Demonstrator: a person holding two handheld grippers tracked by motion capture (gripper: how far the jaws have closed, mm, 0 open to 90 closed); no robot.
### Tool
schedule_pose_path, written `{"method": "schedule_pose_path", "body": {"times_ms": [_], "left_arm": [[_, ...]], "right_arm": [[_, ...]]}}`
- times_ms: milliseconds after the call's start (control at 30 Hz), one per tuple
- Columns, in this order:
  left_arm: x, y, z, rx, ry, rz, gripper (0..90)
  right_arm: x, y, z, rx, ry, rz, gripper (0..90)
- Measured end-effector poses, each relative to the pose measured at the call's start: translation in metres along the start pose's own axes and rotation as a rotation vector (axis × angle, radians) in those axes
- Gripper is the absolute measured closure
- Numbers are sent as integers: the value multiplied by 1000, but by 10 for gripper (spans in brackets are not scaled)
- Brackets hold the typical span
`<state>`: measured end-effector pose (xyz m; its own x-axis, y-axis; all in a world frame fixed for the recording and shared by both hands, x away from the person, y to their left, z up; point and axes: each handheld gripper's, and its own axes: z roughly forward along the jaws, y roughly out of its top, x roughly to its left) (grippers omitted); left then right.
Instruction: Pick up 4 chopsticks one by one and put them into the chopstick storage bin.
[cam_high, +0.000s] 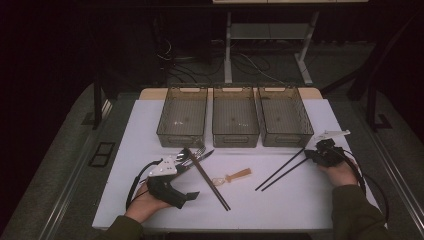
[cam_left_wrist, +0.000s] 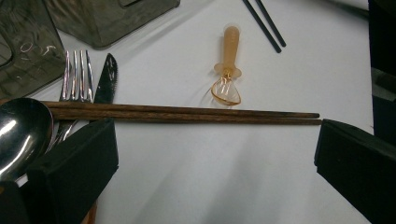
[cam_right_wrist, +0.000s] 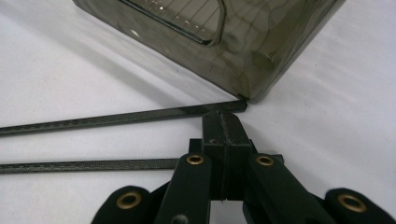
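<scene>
Beside the right gripper's (cam_right_wrist: 223, 140) clenched fingers lie thin black chopsticks (cam_right_wrist: 112, 118); left gripper (cam_left_wrist: 215, 172) released.

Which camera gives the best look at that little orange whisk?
The left gripper view: the whisk lies close and sharp, showing its orange handle and wire loop just beyond the brown chopsticks. The high view shows it small, mid-table.

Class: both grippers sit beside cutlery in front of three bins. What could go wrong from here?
1. The right gripper is shut between the black chopsticks; moving could scatter them.
2. The wooden chopsticks lie across the fork and knife; the open left gripper might drag those along.
</scene>
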<state>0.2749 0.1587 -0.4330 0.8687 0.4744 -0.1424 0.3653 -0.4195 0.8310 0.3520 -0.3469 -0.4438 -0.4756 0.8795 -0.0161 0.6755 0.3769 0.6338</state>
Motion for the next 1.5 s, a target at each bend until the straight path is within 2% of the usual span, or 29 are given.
{"method": "schedule_pose_path", "body": {"times_ms": [1500], "left_arm": [[0, 0, 0, 2, -10, 1, 0]], "right_arm": [[5, -32, -28, 27, 31, -6, 900]]}}
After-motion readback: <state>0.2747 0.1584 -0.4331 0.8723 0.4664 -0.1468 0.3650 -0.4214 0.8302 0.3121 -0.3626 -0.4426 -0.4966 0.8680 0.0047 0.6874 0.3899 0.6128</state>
